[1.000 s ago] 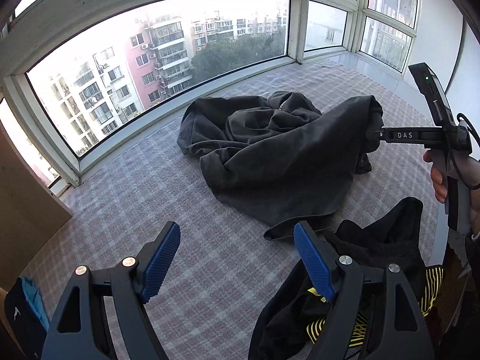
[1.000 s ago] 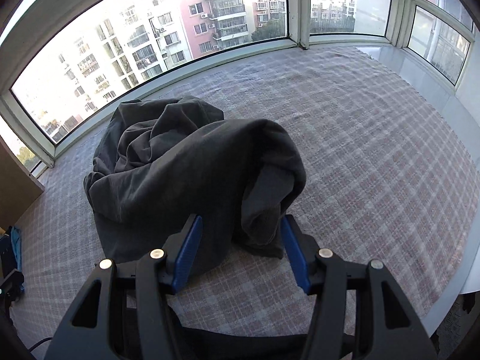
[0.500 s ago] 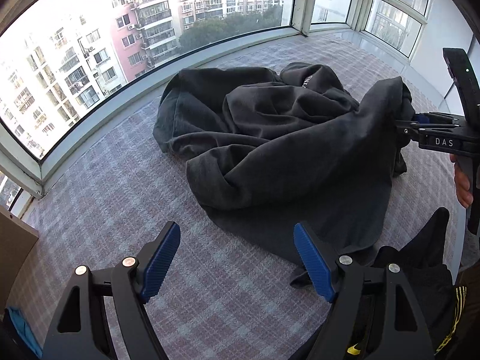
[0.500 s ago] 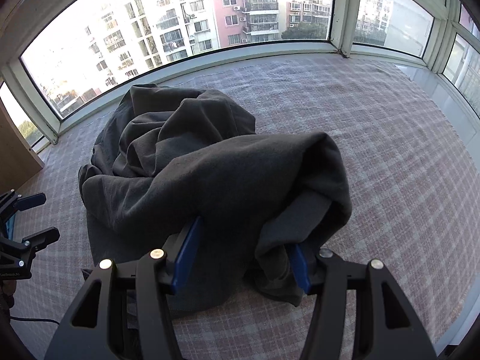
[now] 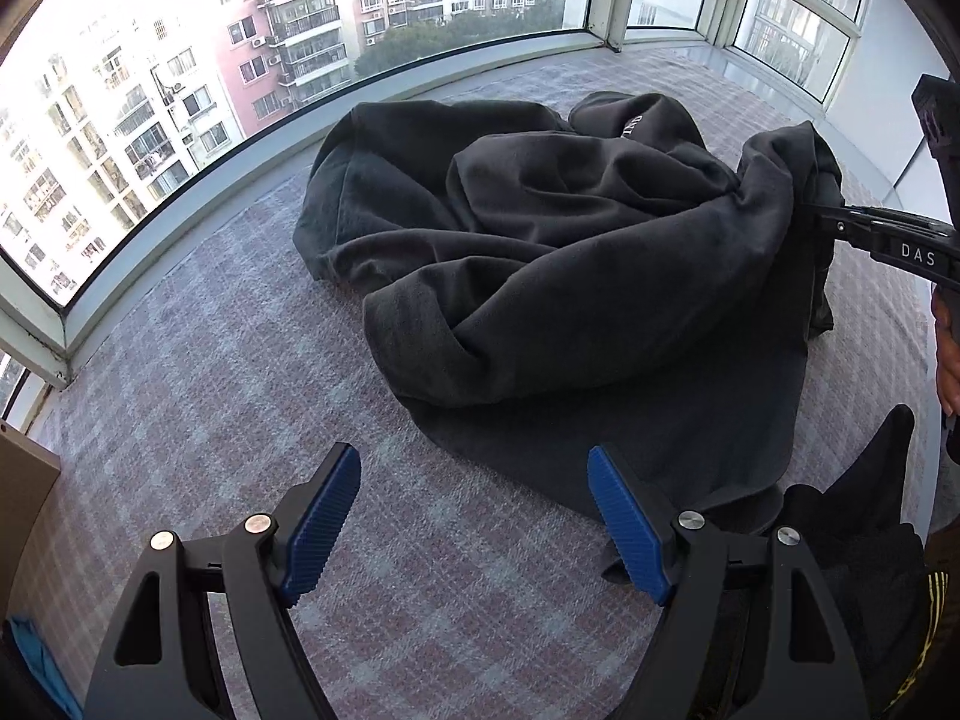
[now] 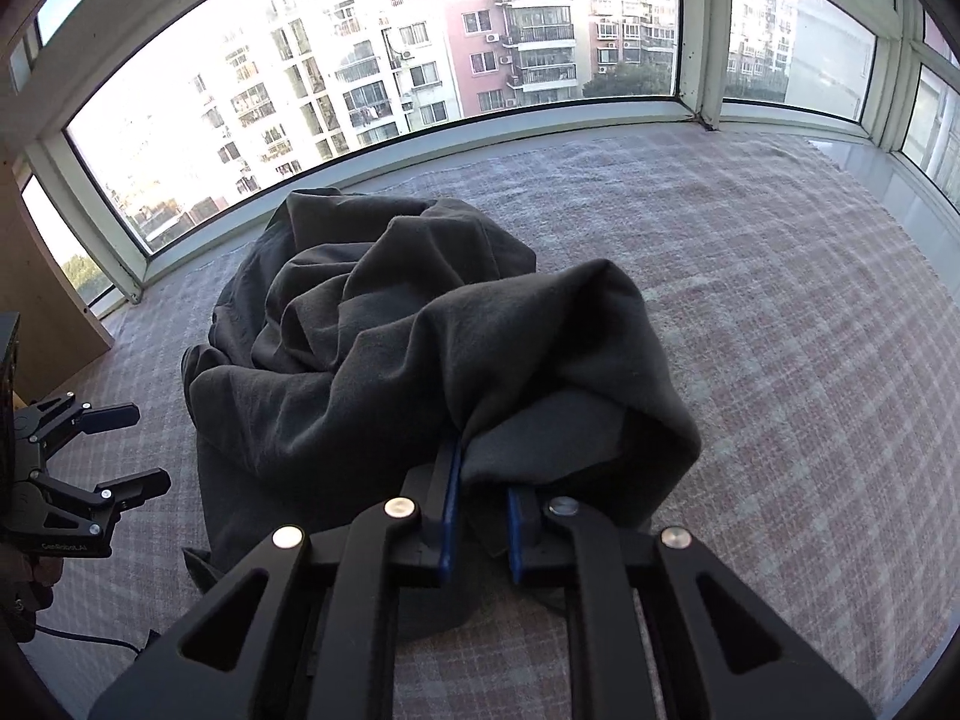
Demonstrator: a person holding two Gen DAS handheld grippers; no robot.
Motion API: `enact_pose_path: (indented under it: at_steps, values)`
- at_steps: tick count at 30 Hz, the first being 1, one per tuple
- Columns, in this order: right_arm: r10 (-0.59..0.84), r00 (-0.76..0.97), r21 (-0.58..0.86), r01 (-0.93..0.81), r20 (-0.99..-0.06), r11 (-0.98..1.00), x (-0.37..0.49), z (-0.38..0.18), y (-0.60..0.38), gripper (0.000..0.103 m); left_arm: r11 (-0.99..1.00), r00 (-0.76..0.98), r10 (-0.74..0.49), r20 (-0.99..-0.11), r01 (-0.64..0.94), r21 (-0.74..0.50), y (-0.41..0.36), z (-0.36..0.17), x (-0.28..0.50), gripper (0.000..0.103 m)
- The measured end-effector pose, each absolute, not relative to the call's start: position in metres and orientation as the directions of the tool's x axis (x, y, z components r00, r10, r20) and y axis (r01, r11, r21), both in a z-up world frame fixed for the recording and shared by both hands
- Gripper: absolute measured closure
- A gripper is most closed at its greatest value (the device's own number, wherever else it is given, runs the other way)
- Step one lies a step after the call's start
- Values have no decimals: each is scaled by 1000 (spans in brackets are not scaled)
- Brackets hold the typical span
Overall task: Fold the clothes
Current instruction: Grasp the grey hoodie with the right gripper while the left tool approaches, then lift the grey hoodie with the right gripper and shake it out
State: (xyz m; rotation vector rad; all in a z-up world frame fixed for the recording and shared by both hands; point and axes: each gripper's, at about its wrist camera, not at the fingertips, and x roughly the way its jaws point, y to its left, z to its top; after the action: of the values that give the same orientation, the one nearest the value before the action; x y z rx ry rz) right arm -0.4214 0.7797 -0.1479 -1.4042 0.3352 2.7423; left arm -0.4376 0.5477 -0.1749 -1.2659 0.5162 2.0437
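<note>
On the garment (image 6: 384, 372) (dark), right tool (image 6: 480, 516) has clamped.

Matt dark fleecy cloth garment (image 5: 570, 276), woven checked cover (image 5: 210, 408), ribbed blue plastic pads (image 5: 321, 519)

Right gripper (image 6: 478, 513) jaws, wide apart 1.0 s ago, now closed on a fold of the dark garment (image 6: 384, 372); the pinched edge is lifted off the mat (image 6: 780, 312), where earlier it lay slack. Left gripper (image 5: 474, 516) has been brought nearer the garment's near hem; the second dark garment (image 5: 864, 516), seen more fully before, is pushed toward the right frame edge.
</note>
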Motion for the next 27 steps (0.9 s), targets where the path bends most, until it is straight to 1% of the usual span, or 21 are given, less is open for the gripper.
enact_pose_path:
  at_steps: [1,2,4,8,12,16,19,21,23,25,27]
  values:
    - [-81,-598,200,-135,-797,-970,-420,-146,781,93,-698,-302,335,-893,-716,-20,546,-175,-436,26]
    - [-122,-614,259,-138,-780,-956,-417,-142,785,94,-695,-297,340,-892,-718,-26,545,-176,-435,26]
    - [-207,-665,378,-121,-718,-918,-411,-125,791,94,-686,-298,340,-892,-727,-19,541,-177,-429,26]
    - [-247,-746,419,-47,-619,-907,-401,-71,783,95,-685,-315,328,-891,-728,5,530,-177,-423,26]
    - [-302,-788,438,46,-536,-898,-394,-14,766,95,-705,-339,333,-880,-709,7,510,-164,-419,26]
    - [-356,-809,405,162,-467,-900,-383,42,727,95,-738,-385,365,-848,-674,-12,473,-130,-414,26]
    - [-433,-794,385,274,-427,-881,-375,79,682,95,-768,-439,384,-813,-640,-17,436,-97,-407,26]
    - [-497,-764,379,352,-413,-856,-369,97,645,95,-786,-485,383,-786,-619,-1,409,-72,-403,26]
    - [-557,-719,366,429,-415,-826,-357,103,601,95,-800,-533,368,-762,-599,32,380,-49,-395,26]
    - [-616,-650,359,501,-445,-788,-340,92,553,95,-816,-580,346,-738,-574,68,348,-28,-387,26]
    - [-667,-556,387,546,-496,-743,-324,64,506,95,-824,-603,322,-730,-559,98,320,-18,-381,26]
